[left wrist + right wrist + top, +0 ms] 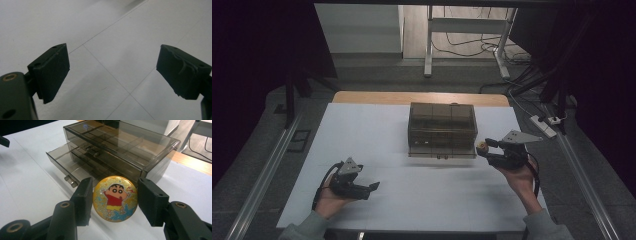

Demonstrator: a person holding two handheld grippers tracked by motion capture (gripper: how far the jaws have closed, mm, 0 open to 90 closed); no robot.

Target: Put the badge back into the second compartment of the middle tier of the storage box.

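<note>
Round badge [115, 198] is being held in right gripper [113, 200]; open drawer [65, 165] lying just ahead-left, toward counter's far edge. Left gripper [112, 72] is being kept wide, empty.

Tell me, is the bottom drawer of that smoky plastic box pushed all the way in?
No: in the right gripper view the lower drawer sticks out of the box, open and showing its inside.
</note>
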